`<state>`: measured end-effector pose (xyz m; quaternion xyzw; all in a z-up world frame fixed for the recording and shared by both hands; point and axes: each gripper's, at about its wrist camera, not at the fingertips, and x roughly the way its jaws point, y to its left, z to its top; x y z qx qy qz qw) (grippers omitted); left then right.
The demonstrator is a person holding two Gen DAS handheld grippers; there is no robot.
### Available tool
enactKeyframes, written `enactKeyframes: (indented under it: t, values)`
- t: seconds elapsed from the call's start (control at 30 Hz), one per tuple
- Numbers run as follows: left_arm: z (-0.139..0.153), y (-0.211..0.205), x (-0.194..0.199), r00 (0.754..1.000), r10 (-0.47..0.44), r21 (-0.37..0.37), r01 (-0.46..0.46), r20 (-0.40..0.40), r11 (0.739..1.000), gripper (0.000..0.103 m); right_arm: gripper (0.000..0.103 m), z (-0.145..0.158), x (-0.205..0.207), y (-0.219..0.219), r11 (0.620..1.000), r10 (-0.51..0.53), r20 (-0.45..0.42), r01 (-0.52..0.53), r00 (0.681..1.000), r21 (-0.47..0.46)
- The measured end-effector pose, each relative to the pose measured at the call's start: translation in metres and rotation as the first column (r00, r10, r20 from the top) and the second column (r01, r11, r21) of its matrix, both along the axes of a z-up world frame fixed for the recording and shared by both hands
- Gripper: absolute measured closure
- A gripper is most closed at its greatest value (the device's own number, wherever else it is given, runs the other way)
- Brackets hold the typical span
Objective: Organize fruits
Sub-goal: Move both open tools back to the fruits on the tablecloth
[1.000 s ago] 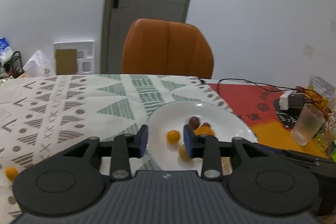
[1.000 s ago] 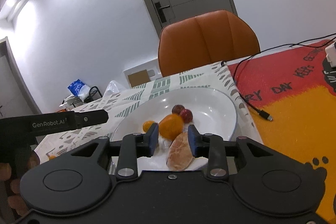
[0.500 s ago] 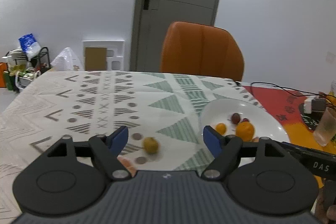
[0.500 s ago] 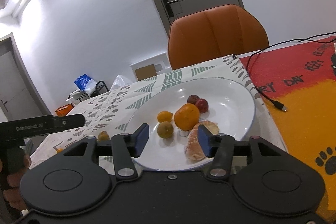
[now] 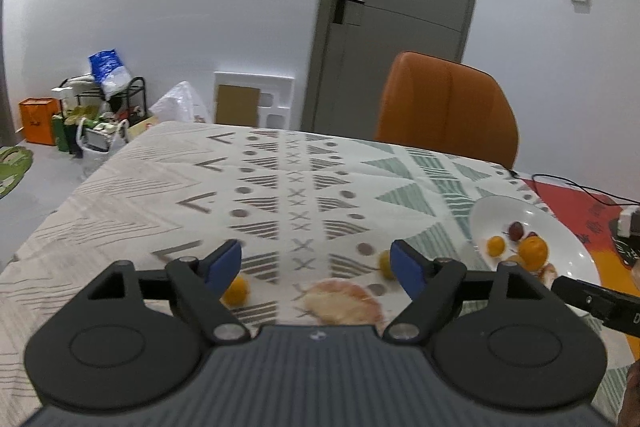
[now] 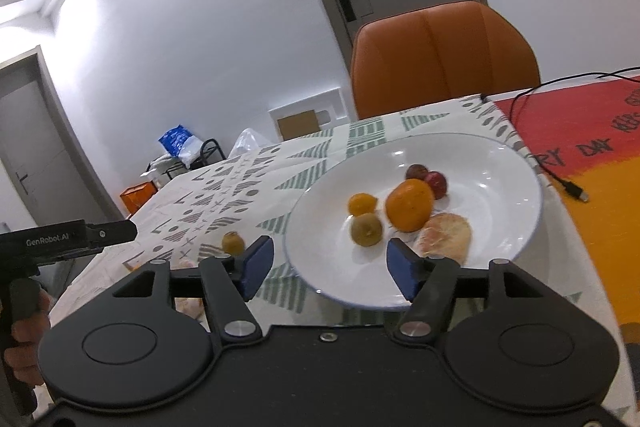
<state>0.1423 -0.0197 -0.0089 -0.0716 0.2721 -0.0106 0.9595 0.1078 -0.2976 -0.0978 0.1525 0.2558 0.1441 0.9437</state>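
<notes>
Left gripper (image 5: 316, 265) gapes wide over a peeled segment (image 5: 342, 303) on the tablecloth (image 5: 280, 179); only the right gripper (image 6: 330, 265), equally wide, shows the plate (image 6: 500, 187) holding the orange (image 6: 410, 205).

The left gripper (image 6: 72, 239) body reads "GenRobot.AI" in white, left of the white plate (image 6: 520, 227). Black lettering on the red mat (image 6: 580, 131) right of that plate is cut off; "DAY" seems legible.

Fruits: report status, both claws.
Left claw open, over peeled fruit on cloth. Right claw open, empty, at plate. Six fruits plated; nothing in the way.
</notes>
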Motion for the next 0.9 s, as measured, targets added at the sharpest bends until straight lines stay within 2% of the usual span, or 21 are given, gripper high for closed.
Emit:
enactKeyframes:
  t: [0.47, 0.9]
  values:
    - [-0.013, 0.054, -0.016, 0.995, 0.098, -0.003, -0.099, -0.029, 0.995, 0.022, 0.034, -0.001, 0.003, 0.041, 0.996, 0.086, -0.017, -0.087, 0.996, -0.023]
    - [-0.025, 0.074, -0.02, 0.994, 0.103, -0.026, -0.104, -0.047, 0.994, 0.022, 0.033, 0.002, 0.005, 0.079, 0.982, 0.179, -0.019, -0.179, 0.984, -0.053]
